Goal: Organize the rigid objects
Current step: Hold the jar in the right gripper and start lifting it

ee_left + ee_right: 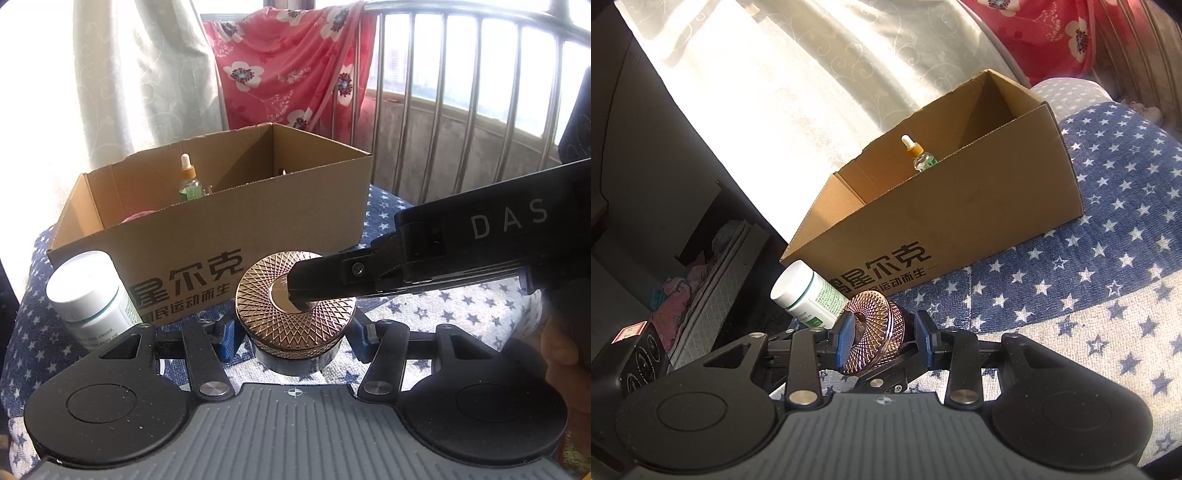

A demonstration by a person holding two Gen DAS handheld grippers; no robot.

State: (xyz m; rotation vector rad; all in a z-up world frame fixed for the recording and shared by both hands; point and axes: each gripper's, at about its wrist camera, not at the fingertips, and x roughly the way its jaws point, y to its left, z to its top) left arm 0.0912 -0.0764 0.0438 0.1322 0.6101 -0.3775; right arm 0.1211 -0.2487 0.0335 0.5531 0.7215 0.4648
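- Left gripper (295, 336): fingers pinching the dark body of the jar (258, 295) from both sides, just under the lid.
- Right gripper (885, 332): fingers clamped top to bottom on the same jar, one pad flat on the lid's centre, the other at the base end. Contact at the base is hard to make out.
- Jar held between both grippers, over the star-print cloth (443, 314) and just in front of the cardboard box (221, 229).
- Handling guess: stiff, probably glass, so some weight and breakable. Shiny rose-gold lid with a cut pattern, likely slippery on the smooth centre. Safer to grab the body than the lid, in case the lid turns or lifts off.
- "DAS" readable on the right gripper's housing.
- White pill bottle (88, 299) near the jar, right by the box; green label print too small to read.
- Box front printed "星尔克", with "国民运动而生" underneath, partly hidden.
- Dropper bottle (190, 181) with green liquid upright inside the box.
- Further back: red floral cloth (288, 66) over a metal railing (476, 92).
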